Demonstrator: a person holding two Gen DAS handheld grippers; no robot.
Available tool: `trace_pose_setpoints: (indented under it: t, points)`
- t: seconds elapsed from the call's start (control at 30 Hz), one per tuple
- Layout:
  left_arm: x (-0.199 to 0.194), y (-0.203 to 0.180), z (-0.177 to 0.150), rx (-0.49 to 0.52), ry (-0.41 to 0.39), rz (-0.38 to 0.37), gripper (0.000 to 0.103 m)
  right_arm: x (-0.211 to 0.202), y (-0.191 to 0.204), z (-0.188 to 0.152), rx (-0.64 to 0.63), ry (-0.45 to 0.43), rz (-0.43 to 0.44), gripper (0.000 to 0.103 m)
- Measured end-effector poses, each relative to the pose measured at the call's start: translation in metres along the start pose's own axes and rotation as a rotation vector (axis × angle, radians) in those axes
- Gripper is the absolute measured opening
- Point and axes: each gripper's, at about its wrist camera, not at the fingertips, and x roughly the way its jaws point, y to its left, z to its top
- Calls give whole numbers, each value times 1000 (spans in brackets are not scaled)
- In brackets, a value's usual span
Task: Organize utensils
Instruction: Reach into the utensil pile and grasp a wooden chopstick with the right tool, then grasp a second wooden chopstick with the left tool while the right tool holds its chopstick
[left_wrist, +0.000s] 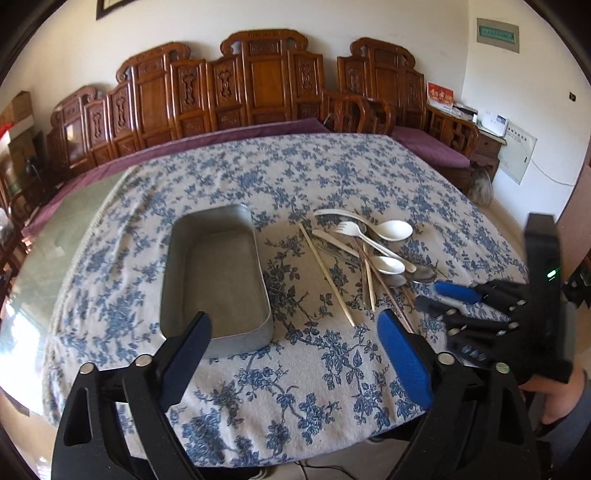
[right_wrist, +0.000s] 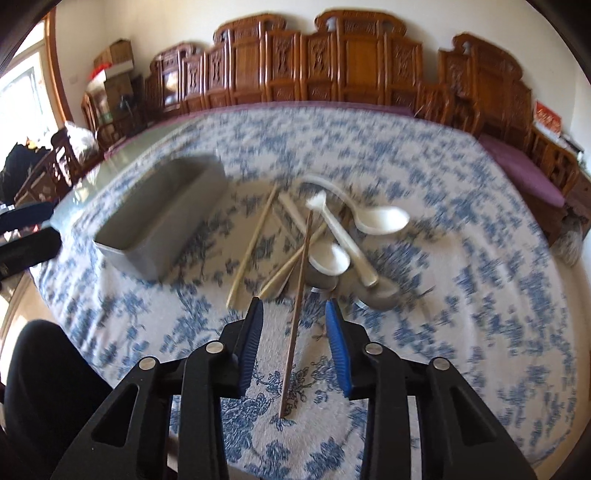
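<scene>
1. A dark brown chopstick (right_wrist: 295, 314) lies lengthwise between the fingers of the right gripper (right_wrist: 295, 306), its near end toward the camera and its far end running into the heap of utensils (right_wrist: 325, 240); the blue pads stand apart on either side of it and do not press it.
2. The heap sits on the floral tablecloth (left_wrist: 258, 387), right of centre: a pale chopstick (left_wrist: 327, 275) slants along its left edge, with a white fork (left_wrist: 349, 230), two white spoons, the larger (left_wrist: 391, 230) farthest back, and metal spoons crossing one another.
3. A grey metal tray (left_wrist: 218, 273), long axis running away from the camera, stands to the left of the heap, apart from it, with bare cloth between.
4. The left gripper (left_wrist: 295, 325) hangs over the near end of that gap, jaws wide apart with nothing in them, its left finger in front of the tray's near corner.
5. Open cloth lies behind and to the right of the heap; the cloth's near edge drops away just below the grippers.
6. Carved wooden chairs (left_wrist: 258, 85) line the wall beyond the table's far edge.
</scene>
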Motion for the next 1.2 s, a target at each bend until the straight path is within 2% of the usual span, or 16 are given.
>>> trace_pose_setpoints:
  t: [0.2,0.33,0.4,0.63,0.73,1.0,1.2]
  points:
    - [22,0,5,-1,28,-23,69,35,-2,-2,-8,88,-1,24]
    - [37,-1,9,-5,46,-26,69,46,-3,-2,-30,125,2,17]
    - [45,-3,9,1,54,-21,69,46,-5,-1,-30,134,11,7]
    - [70,-14,14,24,93,-24,57,22,-15,14,-9,107,46,6]
    - [81,-19,18,36,108,-25,51,8,-15,23,-54,82,27,6]
    - [119,-37,27,32,167,-56,34,-19,-55,23,7,22,23,6]
    - [158,-47,36,20,209,-26,28,-23,-70,25,24,9,-1,6]
